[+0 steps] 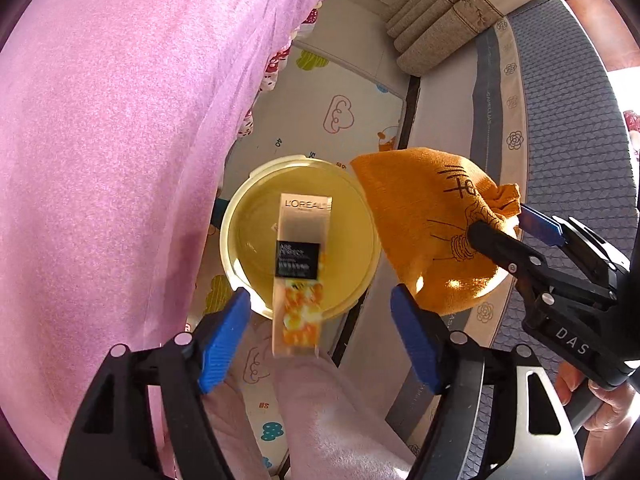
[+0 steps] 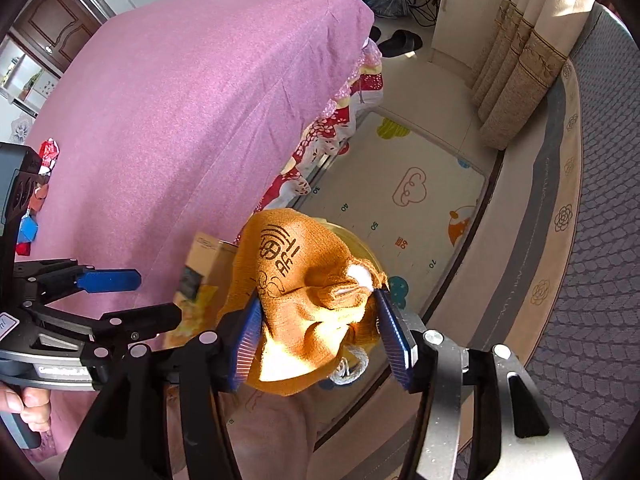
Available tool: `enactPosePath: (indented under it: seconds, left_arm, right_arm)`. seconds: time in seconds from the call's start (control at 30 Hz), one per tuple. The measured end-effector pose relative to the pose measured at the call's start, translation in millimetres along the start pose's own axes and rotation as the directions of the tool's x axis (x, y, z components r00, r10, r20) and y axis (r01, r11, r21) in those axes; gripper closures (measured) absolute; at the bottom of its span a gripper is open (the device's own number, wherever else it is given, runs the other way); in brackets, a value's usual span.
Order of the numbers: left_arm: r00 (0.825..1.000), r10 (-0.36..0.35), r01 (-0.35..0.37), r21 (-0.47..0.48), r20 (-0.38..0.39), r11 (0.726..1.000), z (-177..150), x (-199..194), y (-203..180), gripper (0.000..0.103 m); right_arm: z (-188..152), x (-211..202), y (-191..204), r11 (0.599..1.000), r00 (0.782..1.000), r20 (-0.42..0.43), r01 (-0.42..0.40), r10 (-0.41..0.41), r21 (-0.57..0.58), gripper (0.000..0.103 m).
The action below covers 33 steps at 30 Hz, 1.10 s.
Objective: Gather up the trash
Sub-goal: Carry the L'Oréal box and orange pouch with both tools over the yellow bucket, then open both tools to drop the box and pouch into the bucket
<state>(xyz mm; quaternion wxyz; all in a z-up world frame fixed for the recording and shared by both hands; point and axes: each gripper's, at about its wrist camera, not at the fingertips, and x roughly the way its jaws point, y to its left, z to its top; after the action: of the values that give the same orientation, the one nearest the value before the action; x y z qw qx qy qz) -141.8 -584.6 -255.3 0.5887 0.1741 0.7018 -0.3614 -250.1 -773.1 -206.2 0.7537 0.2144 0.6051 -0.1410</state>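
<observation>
The left tongs [image 1: 320, 332] stand apart, their blue pads clear on both sides of a tall gold cardboard cosmetics box [image 1: 301, 264] with a black label, which looks loose and dropping toward the round pale-yellow plastic bin [image 1: 240, 216] directly below. The box's upper end is over the bin's middle; its lower end overhangs the near rim. The right tongs [image 2: 320, 334] have a drawstring pouch of orange knitted cloth [image 2: 304, 304] between their pads; the near pad touches the cloth, the far pad seems to have a slight gap, so I judge the grip to be slackening rather than firm. The pouch hangs above the bin's right edge, partly outside it.

To do this step well, the right tongs should be brought further over the bin's centre before letting go fully, since the pouch could catch the rim and slide to the floor. The box may tip against the near rim and want a nudge.

Room is tight on the left, where the pink bedspread [image 1: 120, 160] hangs close beside the bin. The patterned foam play mat [image 1: 352, 92] beyond lies open, and the grey quilted rug [image 1: 568, 120] to the right is well apart.
</observation>
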Motion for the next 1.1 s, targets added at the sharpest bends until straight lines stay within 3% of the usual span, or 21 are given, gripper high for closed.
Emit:
enactPosePath:
  seconds: [0.2,0.67,0.9,1.1]
  left_arm:
    - [0.999,0.020,-0.021,-0.012,-0.025,1.000,-3,6,8,0.028]
    - [0.998,0.028,-0.021,-0.141,0.050,0.990,-5,-31,47,0.028]
    - [0.989,0.038,0.005,-0.292,0.142,0.956,-35,-85,112,0.028]
    - [0.972,0.090,0.022,-0.464,0.218,0.886,-92,-139,202,0.028]
  right_arm:
    - [1,5,-5,1.000,0.999,-0.034,-0.004,0.004,-0.010,0.048]
    - [23,-6,34,0.997,0.999,-0.029,-0.022,0.020,-0.078,0.048]
    - [50,-26,112,0.974,0.998,0.002,-0.068,0.070,-0.215,0.048]
    - [63,-36,223,0.920,0.986,-0.003,-0.157,0.167,-0.358,0.048]
